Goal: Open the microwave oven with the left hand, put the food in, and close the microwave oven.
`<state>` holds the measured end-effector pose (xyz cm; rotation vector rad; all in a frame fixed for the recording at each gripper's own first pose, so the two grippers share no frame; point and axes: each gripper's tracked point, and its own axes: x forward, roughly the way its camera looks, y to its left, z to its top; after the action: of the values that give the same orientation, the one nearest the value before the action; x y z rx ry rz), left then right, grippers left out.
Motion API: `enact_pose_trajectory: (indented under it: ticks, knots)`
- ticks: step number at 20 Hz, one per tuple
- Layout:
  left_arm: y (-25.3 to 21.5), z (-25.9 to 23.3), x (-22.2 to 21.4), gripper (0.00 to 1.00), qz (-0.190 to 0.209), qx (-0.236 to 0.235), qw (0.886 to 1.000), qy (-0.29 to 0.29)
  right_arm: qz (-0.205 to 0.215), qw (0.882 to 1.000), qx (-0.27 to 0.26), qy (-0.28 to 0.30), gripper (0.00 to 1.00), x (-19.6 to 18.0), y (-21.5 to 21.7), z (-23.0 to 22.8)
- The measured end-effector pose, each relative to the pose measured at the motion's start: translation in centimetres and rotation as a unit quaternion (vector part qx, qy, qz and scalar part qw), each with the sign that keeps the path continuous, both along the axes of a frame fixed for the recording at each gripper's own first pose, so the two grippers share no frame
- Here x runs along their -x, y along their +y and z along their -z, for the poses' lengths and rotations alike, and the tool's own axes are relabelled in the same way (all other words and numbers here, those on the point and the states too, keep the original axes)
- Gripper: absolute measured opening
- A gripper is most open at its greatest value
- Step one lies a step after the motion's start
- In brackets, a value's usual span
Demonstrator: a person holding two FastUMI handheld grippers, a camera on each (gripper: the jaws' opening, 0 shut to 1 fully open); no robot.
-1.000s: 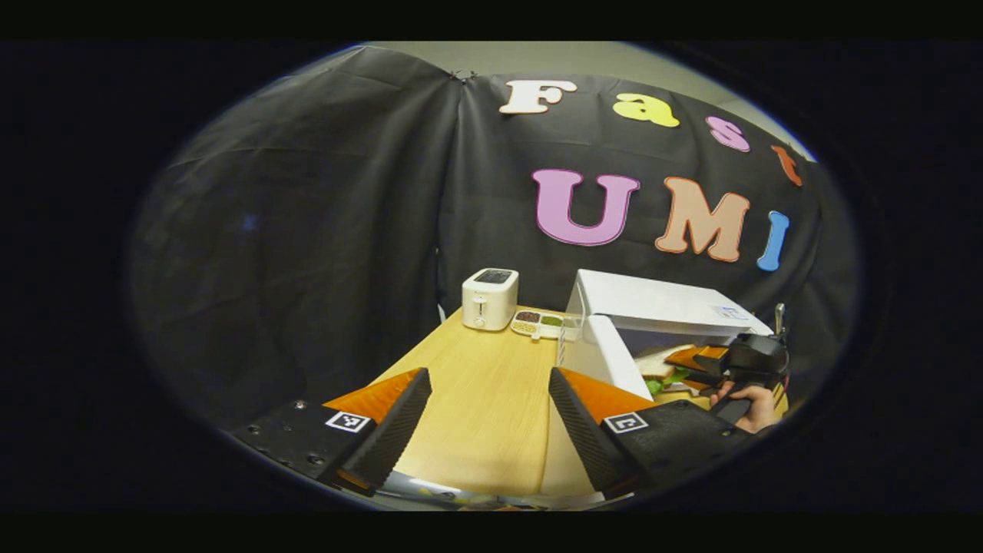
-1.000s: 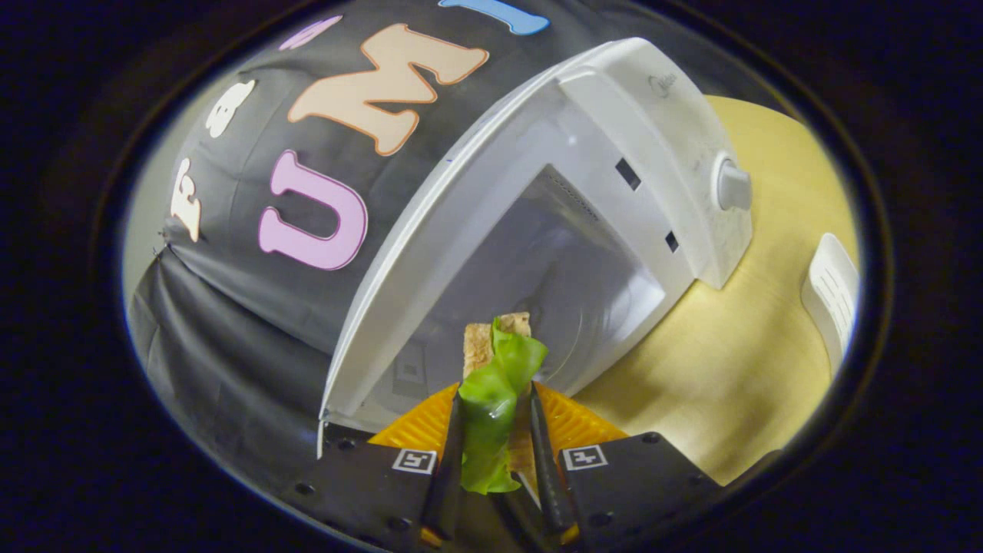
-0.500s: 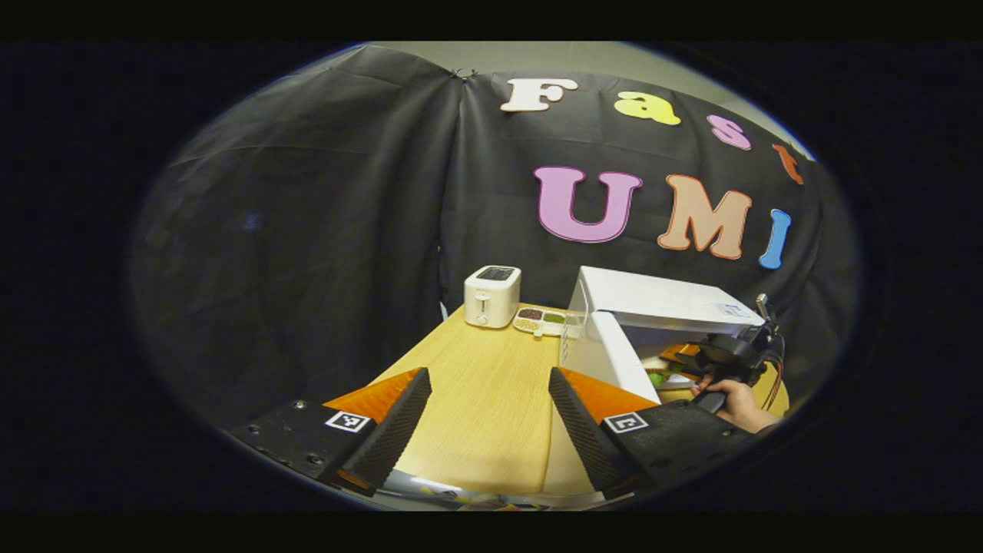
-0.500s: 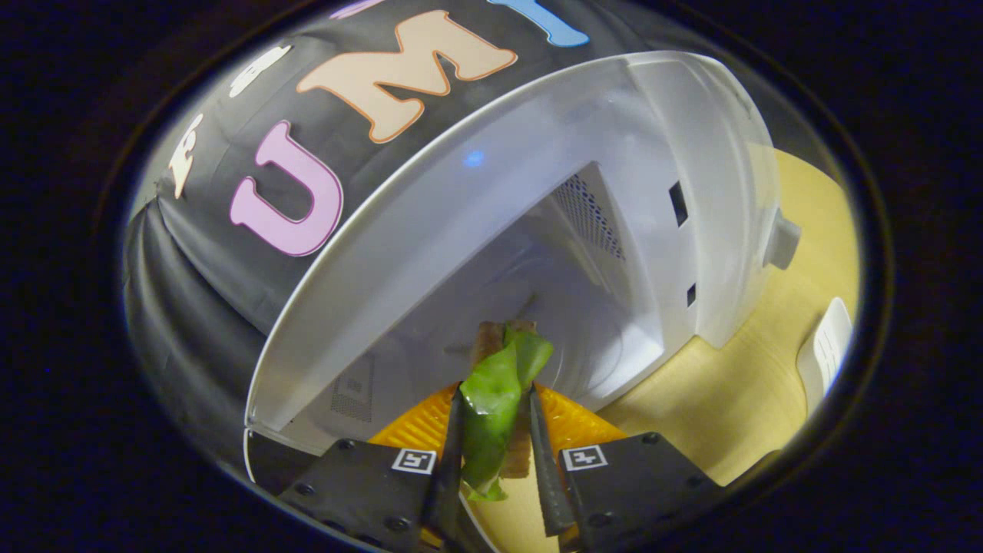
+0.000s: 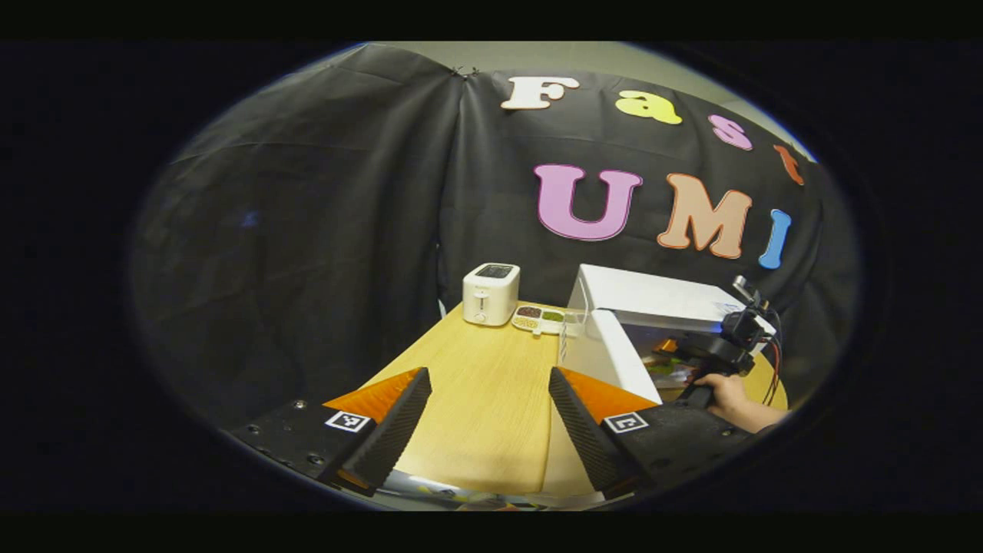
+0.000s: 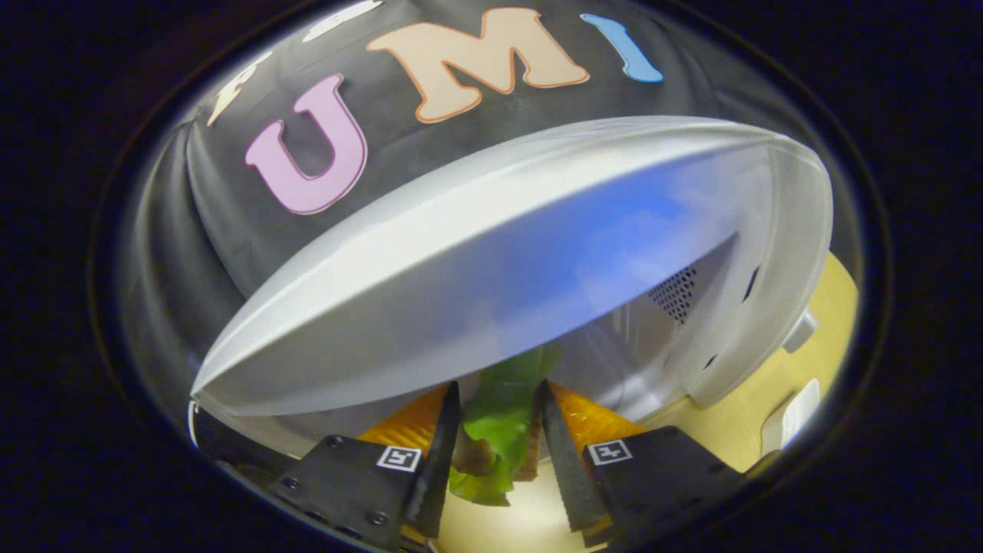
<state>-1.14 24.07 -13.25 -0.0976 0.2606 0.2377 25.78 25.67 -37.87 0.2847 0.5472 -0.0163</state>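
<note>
We are seeing the desk (image 5: 491,384) carrying the microwave (image 5: 653,299), its door (image 5: 607,357) swung open. We are pushing the sandwich (image 6: 499,430) into the cavity: the right hand-held gripper (image 6: 495,430) is clamping it between nearly closed fingers, at the mouth of the oven. The left hand-held gripper (image 5: 488,415) is hanging wide open over the desk, holding nothing. Risk, as we judge it: the lettuce is sticking out loosely and could snag or drop on release; the gripper could knock the cavity roof. The left gripper view is giving us the toaster (image 5: 491,294), tray (image 5: 540,320) and hand (image 5: 729,395); the right gripper view is giving us the grip itself.
</note>
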Motion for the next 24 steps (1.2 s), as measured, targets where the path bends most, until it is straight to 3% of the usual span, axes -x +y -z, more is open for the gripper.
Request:
enact_pose_trajectory:
  ticks: [1, 4, 5, 6, 8, 9, 10, 12, 13, 14, 17, 18, 19, 23, 24]
  knots:
    - [0.0, 0.0, 0.0, 0.95, 0.002, -0.001, 1.000, 0.000, 0.000, 1.000, 0.011, 0.005, 0.60, 0.1, -0.3, 0.3]
    - [-0.1, -0.1, -0.2, 0.95, 0.004, -0.001, 1.000, -0.001, 0.008, 0.999, 0.038, 0.009, 0.69, 0.5, -1.5, 0.7]
    - [-0.1, 0.1, -0.1, 0.95, 0.005, 0.001, 1.000, 0.000, 0.011, 0.999, 0.048, 0.004, 0.80, 0.4, -2.0, 0.6]
    - [-0.2, 0.1, -0.1, 0.95, 0.005, 0.002, 1.000, 0.001, 0.014, 0.998, 0.057, 0.001, 0.73, 0.6, -2.6, 0.3]
    - [-0.2, 0.3, 0.0, 0.95, 0.005, 0.004, 1.000, 0.002, 0.016, 0.998, 0.067, -0.006, 0.82, 0.8, -3.4, -0.2]
    - [-0.2, 0.4, 0.2, 0.90, 0.005, 0.005, 1.000, 0.002, 0.014, 0.998, 0.068, -0.009, 0.88, 1.0, -3.6, -0.6]
    - [-0.1, 0.4, 0.2, 0.95, 0.004, 0.006, 1.000, 0.002, 0.012, 0.997, 0.070, -0.017, 0.98, 1.1, -3.7, -1.1]
    - [0.0, 0.6, 0.4, 0.95, 0.002, 0.006, 1.000, 0.007, 0.013, 0.997, 0.075, -0.026, 0.98, 1.6, -4.2, -2.0]
    - [0.1, 0.8, 0.4, 0.95, 0.001, 0.005, 1.000, 0.009, 0.015, 0.997, 0.074, -0.026, 0.89, 2.0, -4.3, -2.3]
    - [0.2, 0.8, 0.5, 0.95, 0.000, 0.004, 1.000, 0.011, 0.017, 0.997, 0.071, -0.030, 0.98, 2.3, -4.4, -2.8]
    - [-0.1, 0.9, 0.8, 0.95, 0.007, 0.003, 1.000, 0.014, 0.017, 0.997, 0.069, -0.041, 0.98, 3.7, -4.5, -4.4]
    - [-0.3, 0.9, 0.9, 0.95, 0.010, 0.001, 1.000, 0.015, 0.015, 0.996, 0.071, -0.046, 0.88, 4.3, -4.5, -4.8]
    - [-0.3, 1.0, 1.0, 0.95, 0.014, -0.002, 1.000, 0.015, 0.013, 0.996, 0.075, -0.049, 0.98, 5.1, -4.6, -5.3]
    - [-1.3, 1.2, 1.1, 0.95, 0.039, -0.008, 0.999, 0.020, 0.011, 0.995, 0.083, -0.051, 0.98, 8.7, -4.7, -6.6]
    - [-1.7, 1.3, 1.2, 0.90, 0.047, -0.007, 0.999, 0.022, 0.013, 0.995, 0.086, -0.053, 0.98, 9.6, -4.8, -7.0]
